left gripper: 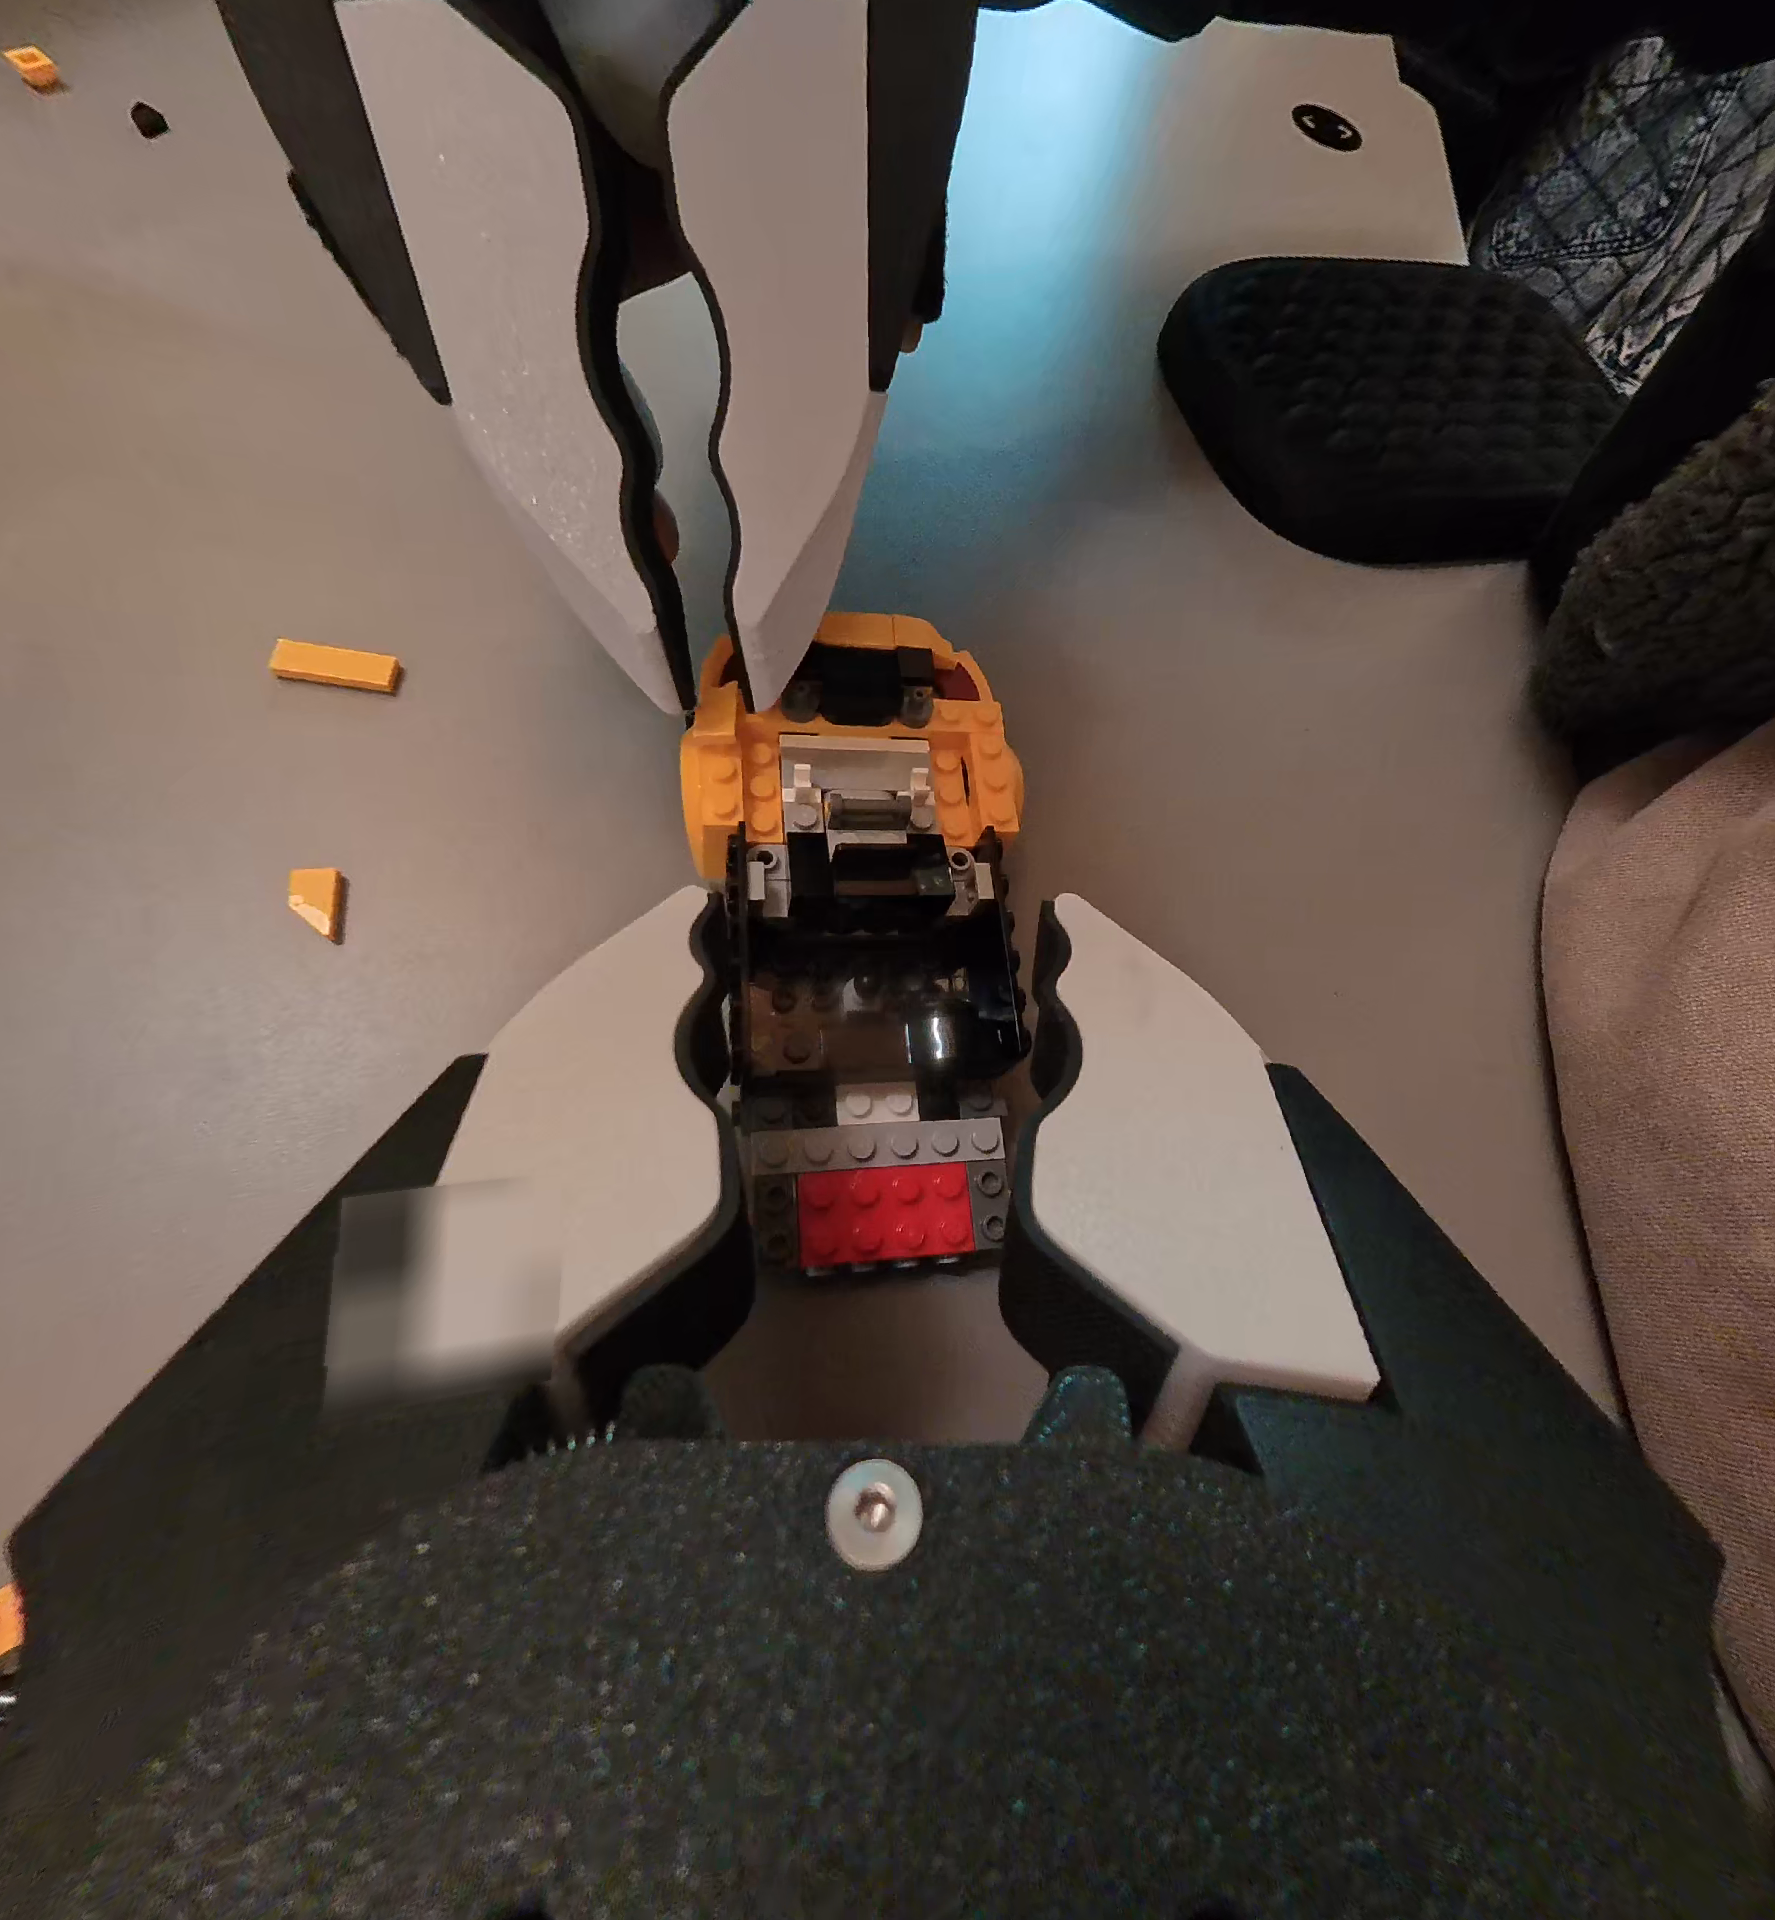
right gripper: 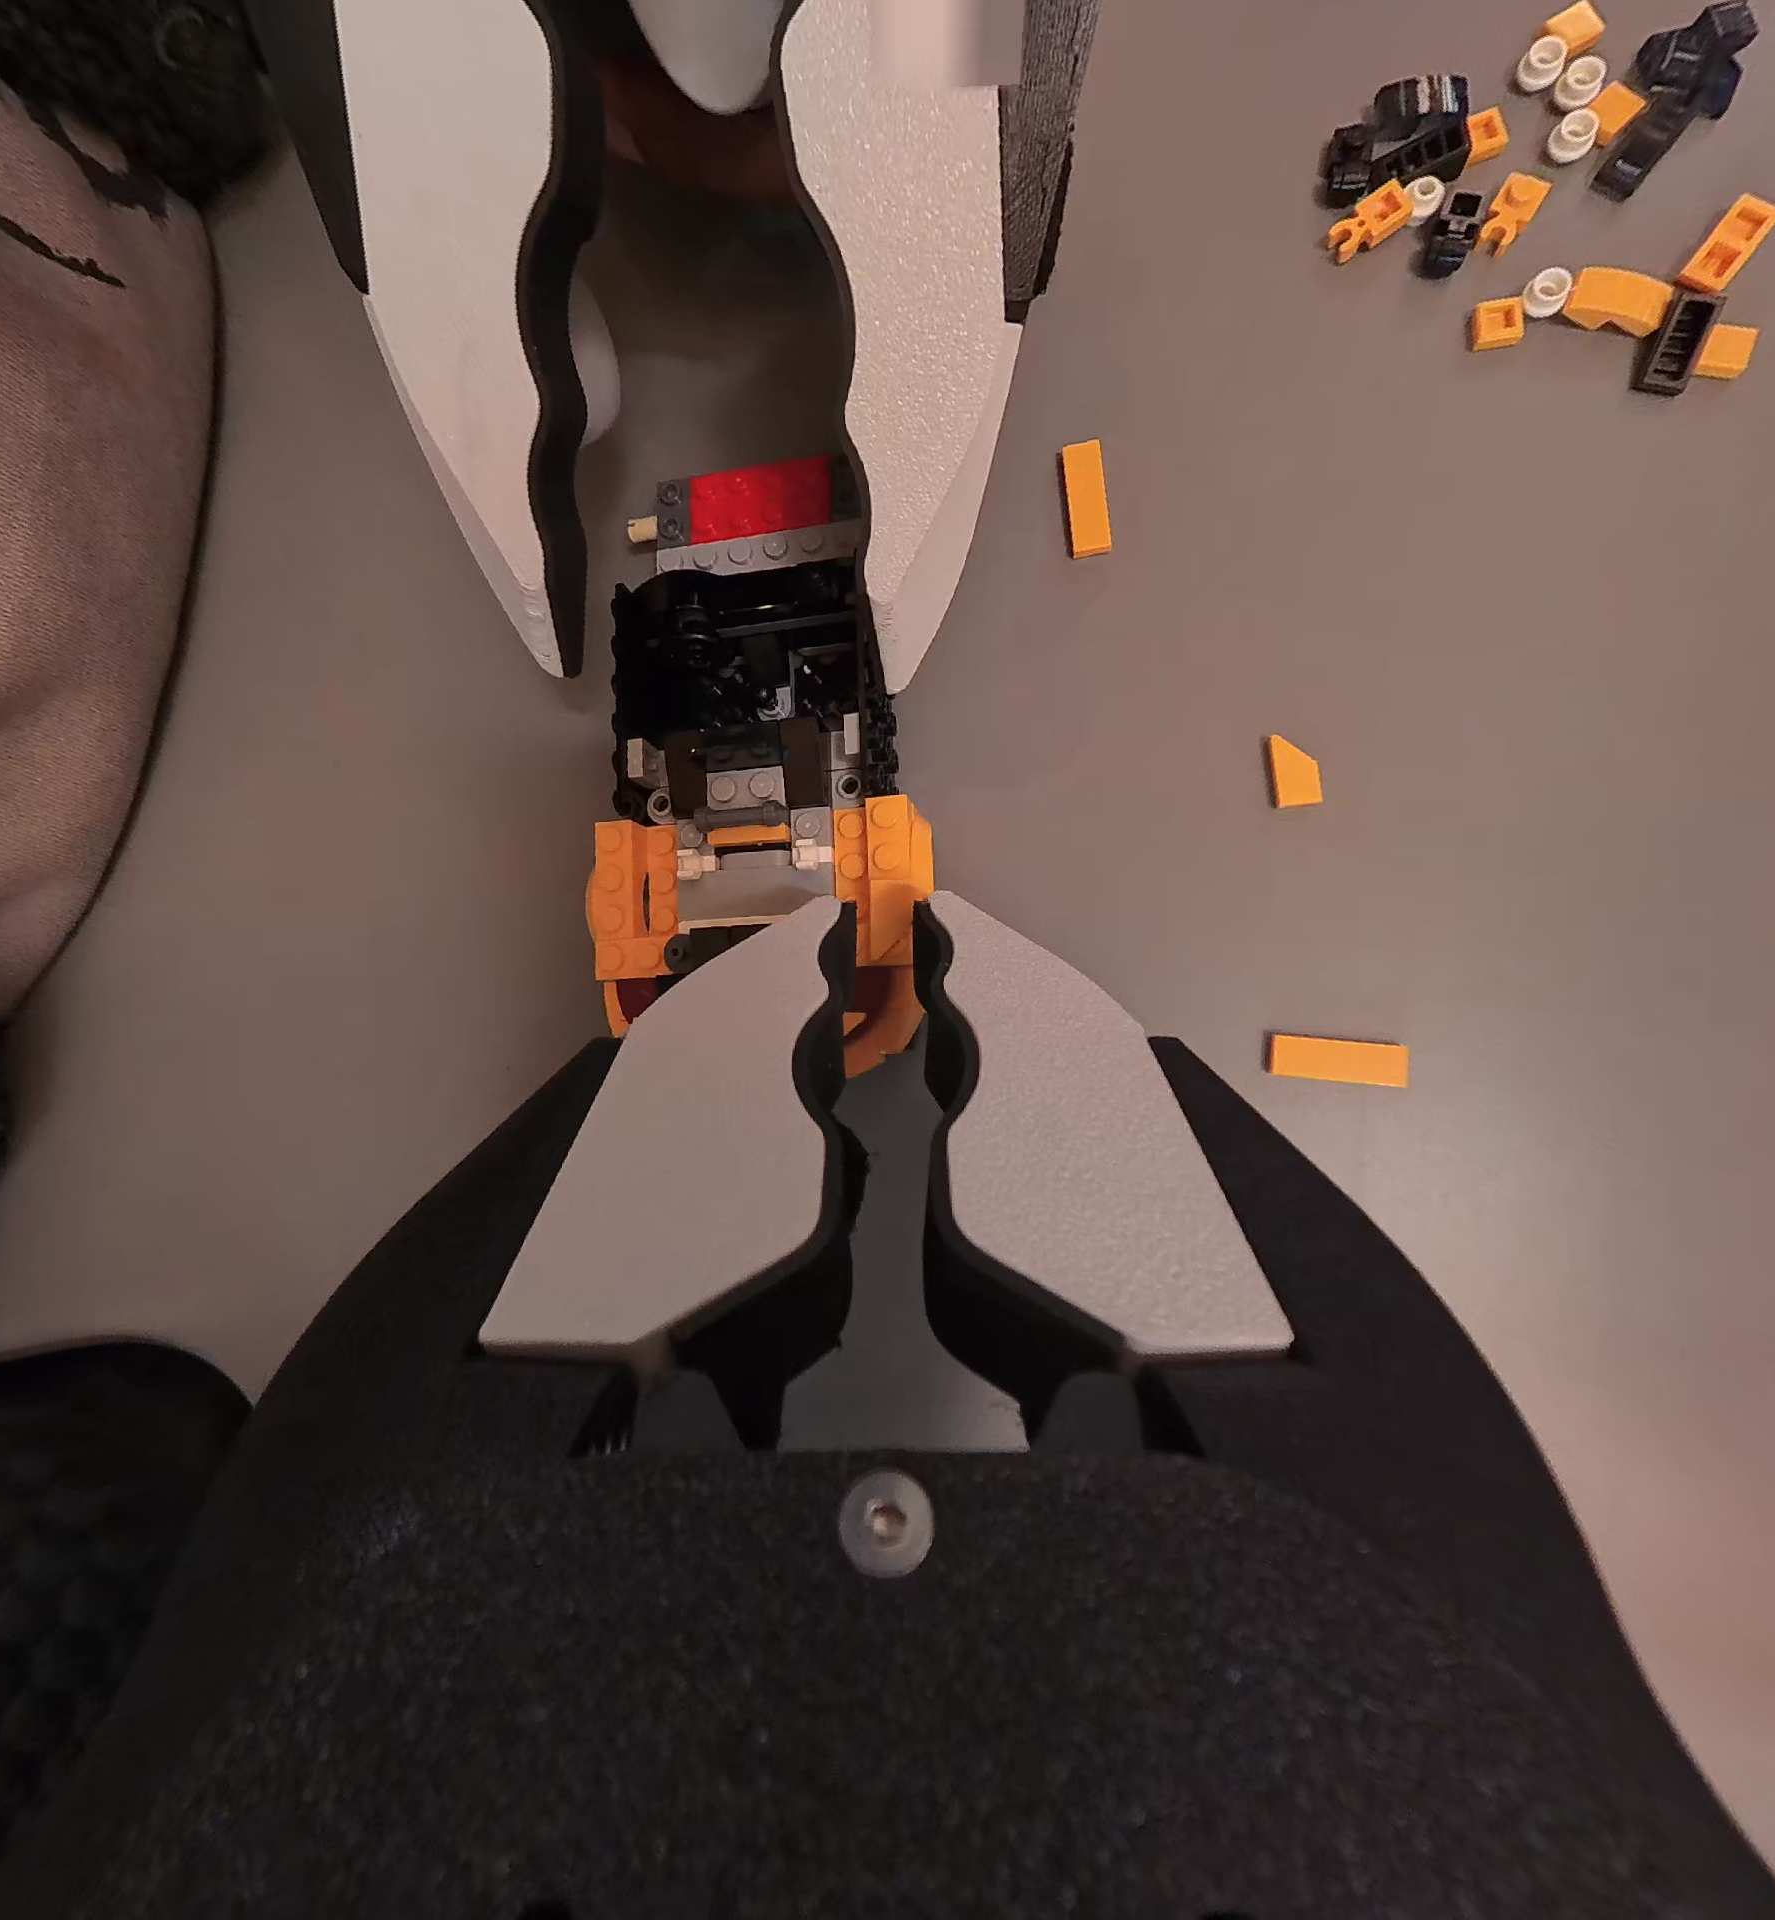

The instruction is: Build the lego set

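Observation:
A part-built lego car [left gripper: 862,790] lies on the grey table [left gripper: 135,1039]. It has an orange end, a black middle and a red plate [left gripper: 888,1210] at the near end. My left gripper [left gripper: 878,914] is shut on the car's black middle, one finger on each side. My right gripper [left gripper: 717,696] comes in from the far side, nearly closed on the orange end's corner. In the right wrist view, the right gripper [right gripper: 880,909] pinches an orange corner piece of the car [right gripper: 758,727], and the left gripper [right gripper: 727,675] straddles the black part.
Three loose orange tiles lie beside the car [right gripper: 1084,499] [right gripper: 1294,771] [right gripper: 1337,1060]. A pile of orange, black and white pieces [right gripper: 1558,187] sits at the table's far corner. A black padded rest [left gripper: 1382,416] and a person's clothing [left gripper: 1693,1143] border the other side. Left tips to right tips: about 5 centimeters. The red plate [left gripper: 888,1210] sits 6 centimeters or so from the ends of my left fingers. Seen from the right wrist view [right gripper: 753,502] as well.

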Tool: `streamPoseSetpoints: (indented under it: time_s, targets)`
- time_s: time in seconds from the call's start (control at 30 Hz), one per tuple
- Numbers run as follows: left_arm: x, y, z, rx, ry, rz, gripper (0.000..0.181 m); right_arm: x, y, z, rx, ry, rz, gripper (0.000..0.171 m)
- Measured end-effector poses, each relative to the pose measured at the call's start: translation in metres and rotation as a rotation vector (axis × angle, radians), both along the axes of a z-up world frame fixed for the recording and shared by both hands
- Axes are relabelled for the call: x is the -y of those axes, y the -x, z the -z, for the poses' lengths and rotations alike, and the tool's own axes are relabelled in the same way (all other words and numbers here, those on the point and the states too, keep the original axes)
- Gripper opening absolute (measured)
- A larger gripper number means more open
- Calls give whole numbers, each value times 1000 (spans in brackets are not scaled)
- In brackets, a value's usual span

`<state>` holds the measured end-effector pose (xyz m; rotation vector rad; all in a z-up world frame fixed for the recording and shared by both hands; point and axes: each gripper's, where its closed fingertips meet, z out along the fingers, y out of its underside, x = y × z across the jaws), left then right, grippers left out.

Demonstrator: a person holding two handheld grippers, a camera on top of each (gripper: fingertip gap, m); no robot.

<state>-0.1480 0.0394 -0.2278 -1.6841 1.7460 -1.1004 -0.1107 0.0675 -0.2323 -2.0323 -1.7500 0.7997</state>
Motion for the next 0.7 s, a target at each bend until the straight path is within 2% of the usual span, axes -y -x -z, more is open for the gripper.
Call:
streamPoseSetpoints:
  time_s: [0.7]
  targets:
    - [1,7,17,-80,-111,36,58,-1,-3,-7,1,-5,17,12]
